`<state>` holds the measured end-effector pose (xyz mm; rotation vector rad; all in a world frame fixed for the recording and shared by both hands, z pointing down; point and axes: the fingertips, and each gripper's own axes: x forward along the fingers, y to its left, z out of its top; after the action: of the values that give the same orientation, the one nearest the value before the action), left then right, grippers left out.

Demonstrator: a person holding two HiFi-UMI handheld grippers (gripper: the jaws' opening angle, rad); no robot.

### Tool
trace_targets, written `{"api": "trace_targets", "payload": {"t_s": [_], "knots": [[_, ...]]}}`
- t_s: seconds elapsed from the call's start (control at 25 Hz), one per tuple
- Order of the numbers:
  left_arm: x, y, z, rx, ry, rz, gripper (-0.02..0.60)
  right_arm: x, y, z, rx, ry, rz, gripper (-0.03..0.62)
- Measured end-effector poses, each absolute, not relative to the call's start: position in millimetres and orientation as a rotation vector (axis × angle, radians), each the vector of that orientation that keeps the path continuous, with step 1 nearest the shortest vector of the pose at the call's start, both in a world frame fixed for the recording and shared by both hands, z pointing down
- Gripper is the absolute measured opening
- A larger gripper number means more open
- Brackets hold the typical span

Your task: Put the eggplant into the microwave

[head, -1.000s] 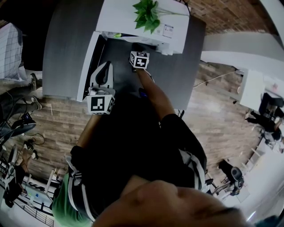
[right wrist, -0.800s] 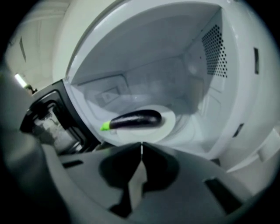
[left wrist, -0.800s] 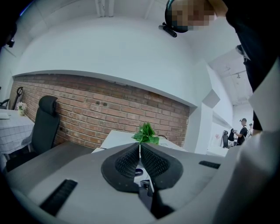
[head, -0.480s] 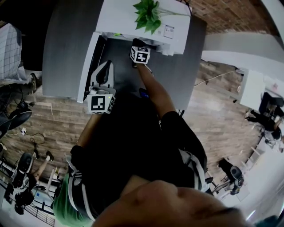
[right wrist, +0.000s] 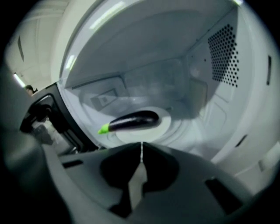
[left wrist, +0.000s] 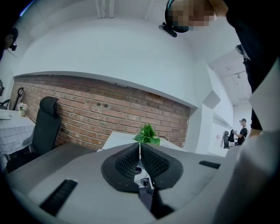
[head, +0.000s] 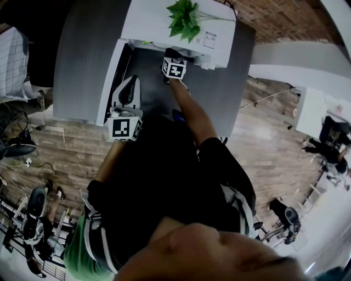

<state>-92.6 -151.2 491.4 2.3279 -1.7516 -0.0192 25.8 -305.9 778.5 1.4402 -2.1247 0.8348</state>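
Observation:
The eggplant (right wrist: pixel 131 121), dark purple with a bright green stem, lies on the round turntable (right wrist: pixel 171 119) inside the white microwave (head: pixel 164 24). In the right gripper view my right gripper (right wrist: pixel 141 145) is shut with nothing between its jaws, just in front of the eggplant at the cavity mouth. The head view shows the right gripper (head: pixel 172 61) at the microwave's opening. My left gripper (head: pixel 128 86) hovers beside the open door (head: pixel 112 82). In the left gripper view the left gripper (left wrist: pixel 140 148) is shut and empty.
The microwave stands on a grey table (head: pixel 82 49) with a green plant (head: pixel 184 16) on top of it. The open door (right wrist: pixel 43 113) sticks out at the left of the cavity. A brick wall (left wrist: pixel 87 109) and a black chair (left wrist: pixel 46 124) lie beyond.
My right gripper has edged a little closer to the microwave's opening. The left gripper has stayed in place beside the door.

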Motion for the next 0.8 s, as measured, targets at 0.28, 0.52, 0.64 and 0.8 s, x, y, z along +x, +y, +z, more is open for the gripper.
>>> {"api": "trace_targets", "payload": {"t_s": [0.28, 0.52, 0.64, 0.8], "knots": [[-91.8, -138.6, 484.6, 2.347, -1.749, -0.044, 0.041, 28.5, -290.6, 756.8, 1.458, -2.157, 0.820, 0.035], [-92.8, -124.2, 477.4, 2.367, -1.744, -0.068, 0.041, 38.5, -262.5, 725.9, 1.480, -2.171, 0.810, 0.035], [-93.5, -116.2, 471.2, 2.384, -1.735, -0.083, 0.041, 45.7, -244.5, 701.2, 1.493, -2.186, 0.772, 0.035], [-94.4, -107.2, 463.3, 2.407, -1.731, -0.097, 0.041, 49.2, -219.0, 672.5, 1.495, -2.218, 0.743, 0.035]]}}
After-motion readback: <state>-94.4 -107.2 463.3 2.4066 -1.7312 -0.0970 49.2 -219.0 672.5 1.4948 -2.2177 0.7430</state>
